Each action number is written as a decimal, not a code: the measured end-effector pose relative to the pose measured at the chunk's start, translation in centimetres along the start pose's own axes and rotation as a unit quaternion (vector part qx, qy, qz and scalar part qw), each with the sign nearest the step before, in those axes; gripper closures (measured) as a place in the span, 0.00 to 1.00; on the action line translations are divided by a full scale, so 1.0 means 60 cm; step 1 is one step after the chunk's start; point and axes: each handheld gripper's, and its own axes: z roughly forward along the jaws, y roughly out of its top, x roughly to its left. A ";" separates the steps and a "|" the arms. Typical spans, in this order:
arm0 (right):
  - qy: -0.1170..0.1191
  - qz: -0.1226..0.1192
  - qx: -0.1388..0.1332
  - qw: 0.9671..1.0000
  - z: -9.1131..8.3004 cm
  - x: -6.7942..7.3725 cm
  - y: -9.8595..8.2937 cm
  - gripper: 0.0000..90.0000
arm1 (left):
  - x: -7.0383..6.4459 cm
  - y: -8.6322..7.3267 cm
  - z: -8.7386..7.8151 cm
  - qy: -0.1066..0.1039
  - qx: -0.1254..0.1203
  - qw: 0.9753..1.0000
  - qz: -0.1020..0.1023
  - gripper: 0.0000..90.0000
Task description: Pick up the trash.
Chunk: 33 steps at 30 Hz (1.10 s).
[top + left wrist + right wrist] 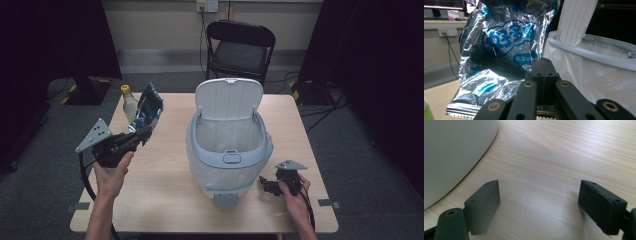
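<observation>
A bottle [129, 102], seemingly plastic, stands behind; folding chair [240, 47] beyond table [165, 185].

A bin [227, 150] is set at the middle of the table [165, 200], its lid [228, 97] raised at the far side. A bottle [129, 102] is placed at the far left corner, with a wrapper [149, 107] held just right of it, left of the bin. The left hand-held gripper [142, 135] is found below the wrapper. The right hand-held gripper [264, 184] is kept low, right of the bin. A chair [240, 47] is seen behind the table.
</observation>
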 end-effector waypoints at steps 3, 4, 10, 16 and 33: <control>0.000 0.000 0.000 1.000 0.000 0.000 0.000 0.19 | -0.004 0.007 -0.002 0.000 -0.007 1.000 0.003 1.00; 0.000 0.000 0.000 1.000 0.000 0.000 0.000 0.19 | -0.006 0.009 -0.003 0.002 -0.010 1.000 0.004 1.00; 0.000 0.001 0.000 1.000 0.000 0.000 0.000 0.19 | -0.010 0.028 -0.003 -0.004 -0.022 1.000 0.002 1.00; 0.000 0.000 0.000 1.000 0.000 0.000 0.000 0.19 | -0.020 0.052 -0.004 -0.015 -0.041 0.999 0.011 1.00; 0.000 0.000 0.000 1.000 0.000 0.000 0.000 0.19 | -0.055 0.102 0.007 -0.046 -0.074 0.995 0.039 1.00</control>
